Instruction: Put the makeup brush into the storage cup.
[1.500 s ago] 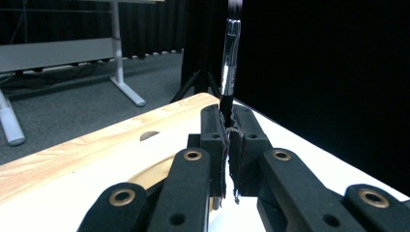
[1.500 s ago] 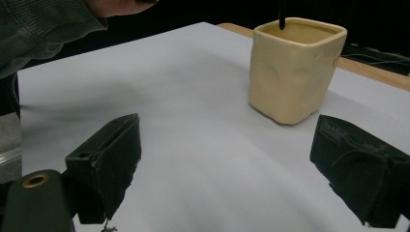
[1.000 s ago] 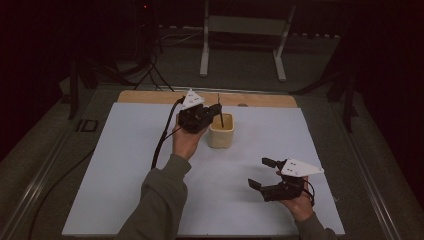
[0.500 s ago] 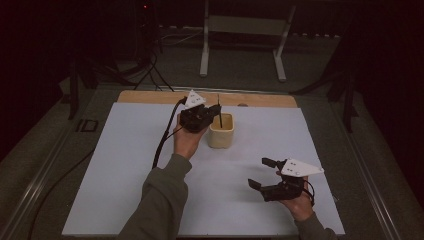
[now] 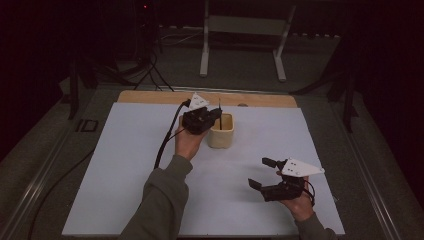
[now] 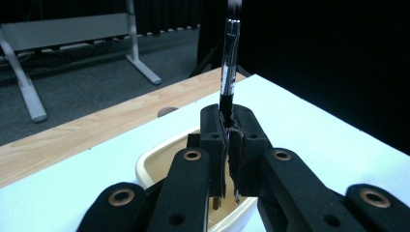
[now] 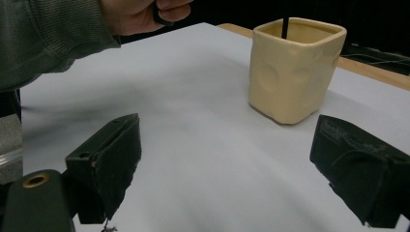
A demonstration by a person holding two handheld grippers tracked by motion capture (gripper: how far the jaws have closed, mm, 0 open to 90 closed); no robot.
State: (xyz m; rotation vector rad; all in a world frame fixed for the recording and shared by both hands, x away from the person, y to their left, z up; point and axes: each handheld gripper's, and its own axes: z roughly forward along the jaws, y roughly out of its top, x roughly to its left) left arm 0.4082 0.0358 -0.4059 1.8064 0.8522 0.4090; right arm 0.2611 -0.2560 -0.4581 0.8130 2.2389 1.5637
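Standing a Brush in the Cup

Covering most of the wooden table (image 5: 150,96), a white mat (image 5: 125,165) carries everything in play. Toward its far middle stands a cream cup (image 5: 221,131), square-mouthed with dimpled walls, upright and alone. Just left of it, the left gripper (image 5: 214,116) reaches over the cup's rim; in its own view the jaws are clamped tight on a slim black brush (image 6: 227,77), which stands upright with its bristle tip up and its lower end down inside the cup. Near the mat's front right, well apart from the cup, the right gripper (image 5: 261,173) rests low with its jaws spread wide and nothing between them.

By my reading, the work is nearly finished: the brush is already in the cup but not yet released. What remains is to part the jaws, let the brush lean against the rim, and lift the hand away without tipping the cup.
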